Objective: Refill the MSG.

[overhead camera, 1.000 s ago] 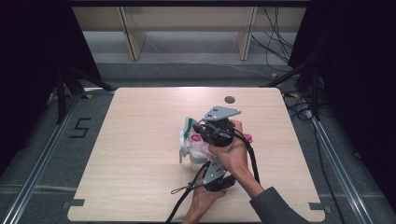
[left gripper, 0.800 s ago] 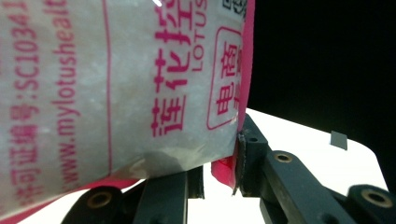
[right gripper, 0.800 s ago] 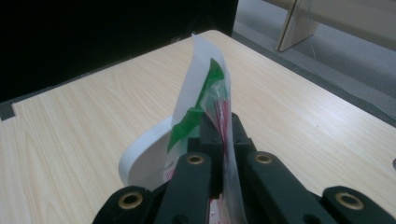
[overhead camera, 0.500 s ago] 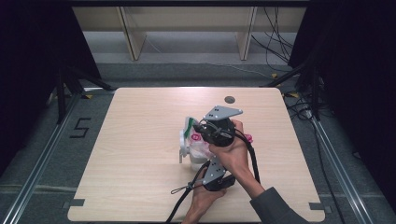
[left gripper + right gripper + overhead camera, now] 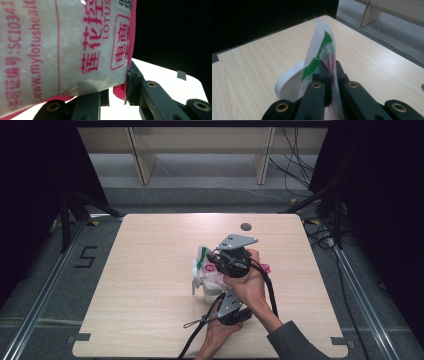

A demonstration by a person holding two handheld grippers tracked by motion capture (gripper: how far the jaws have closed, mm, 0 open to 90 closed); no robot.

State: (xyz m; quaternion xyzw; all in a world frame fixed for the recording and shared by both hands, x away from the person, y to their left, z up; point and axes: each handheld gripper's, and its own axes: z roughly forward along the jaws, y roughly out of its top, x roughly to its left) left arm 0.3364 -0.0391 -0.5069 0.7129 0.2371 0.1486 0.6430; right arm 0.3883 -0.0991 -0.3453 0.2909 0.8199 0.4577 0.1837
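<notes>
A clear plastic bag (image 5: 207, 279) with pink print and a green strip along its top stands upright in the middle of the table (image 5: 140, 270). My right gripper (image 5: 210, 264), the one with the grey plate, is shut on the bag's top edge. In the right gripper view its jaws (image 5: 328, 68) pinch the thin film beside the green strip (image 5: 322, 50). My left gripper (image 5: 221, 294) comes from below and is shut on the bag's lower part. In the left gripper view the bag (image 5: 62, 50) looms large, its pink bottom seam caught between the jaws (image 5: 117, 91).
A dark round hole (image 5: 245, 226) sits near the table's far edge. Cables trail from both grippers toward the near edge. Wooden shelf legs (image 5: 142, 160) stand on the floor beyond the table. Bare tabletop lies to the left and right of the hands.
</notes>
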